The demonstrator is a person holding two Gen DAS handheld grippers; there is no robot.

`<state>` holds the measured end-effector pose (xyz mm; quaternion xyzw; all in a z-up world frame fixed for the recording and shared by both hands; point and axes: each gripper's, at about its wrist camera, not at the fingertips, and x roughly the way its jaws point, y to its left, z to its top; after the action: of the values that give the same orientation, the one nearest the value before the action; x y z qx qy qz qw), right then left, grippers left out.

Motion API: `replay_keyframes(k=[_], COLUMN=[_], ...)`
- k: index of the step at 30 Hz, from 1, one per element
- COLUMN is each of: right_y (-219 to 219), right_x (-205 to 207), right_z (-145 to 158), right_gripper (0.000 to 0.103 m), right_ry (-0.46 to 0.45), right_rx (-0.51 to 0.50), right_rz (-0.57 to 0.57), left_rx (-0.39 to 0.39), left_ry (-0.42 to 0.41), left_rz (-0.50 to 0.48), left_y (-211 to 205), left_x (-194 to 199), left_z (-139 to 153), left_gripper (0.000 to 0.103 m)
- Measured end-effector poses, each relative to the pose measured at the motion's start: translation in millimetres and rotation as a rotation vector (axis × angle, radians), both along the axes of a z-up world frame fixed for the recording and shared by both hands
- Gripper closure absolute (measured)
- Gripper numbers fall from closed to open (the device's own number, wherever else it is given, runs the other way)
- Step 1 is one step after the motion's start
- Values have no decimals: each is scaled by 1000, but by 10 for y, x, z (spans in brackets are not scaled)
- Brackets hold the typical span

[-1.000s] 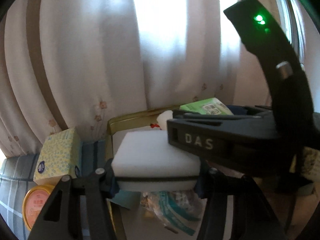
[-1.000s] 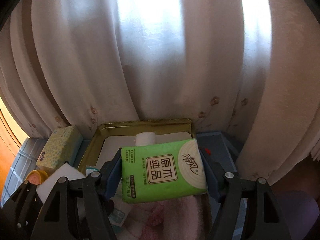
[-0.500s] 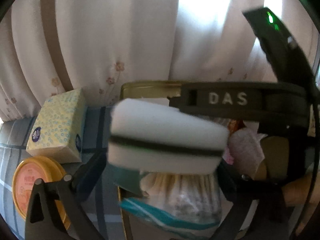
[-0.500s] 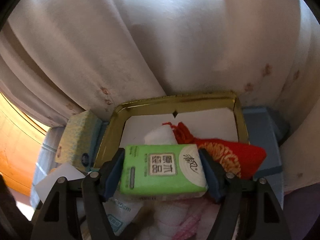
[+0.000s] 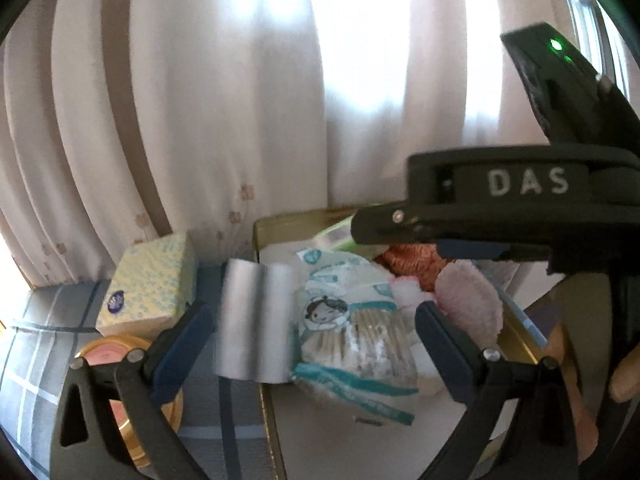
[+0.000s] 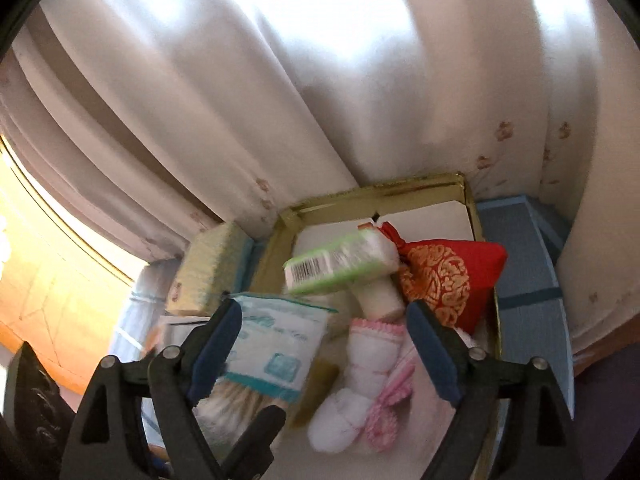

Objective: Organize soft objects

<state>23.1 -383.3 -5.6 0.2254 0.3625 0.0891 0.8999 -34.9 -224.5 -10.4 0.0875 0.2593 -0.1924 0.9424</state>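
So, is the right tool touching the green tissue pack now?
Apart. In the right wrist view the green tissue pack lies beyond the right tool; its pads stand wide with bare space around them.

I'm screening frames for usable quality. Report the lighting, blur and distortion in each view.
Left wrist view: strong backlight through the curtain blows out the window area; the white sponge is motion-smeared; fisheye bends the edges. Right wrist view: the curtain is also overexposed, a warm orange glare fills the left edge, the green tissue pack is streaked with blur, and the red pouch stays fairly sharp.
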Motion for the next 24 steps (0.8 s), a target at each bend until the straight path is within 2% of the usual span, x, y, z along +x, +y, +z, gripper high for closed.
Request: replay_keyframes(k=[3,7,9,15,19,24], right_y=[-25,-13,28,170,244,353], right_x=[-177,-480,-692,-1126,-1254,-1370], right_z=[44,77,87,103,105,40], right_gripper=[17,17,17,16,15,15], right_ry=[-67,-185,-269,-424,-480,-554], right_rx=[27,-8,-52,-214,-297,-377], right_rz=[-38,-143,-218,-414,-477,-557], left_rx=[-26,-76,-93,-100,-84,-107], left_ry=[-33,-86,-115,-167,-195,-219], left_rz=[10,31,51,78,89,109], left_y=[77,191,244,300,289,341], left_x=[0,-68,-95,-136,-152,-163], left_z=[-1,-21,-41,-63,-100,-137], left_gripper=[1,1,1,1,1,0])
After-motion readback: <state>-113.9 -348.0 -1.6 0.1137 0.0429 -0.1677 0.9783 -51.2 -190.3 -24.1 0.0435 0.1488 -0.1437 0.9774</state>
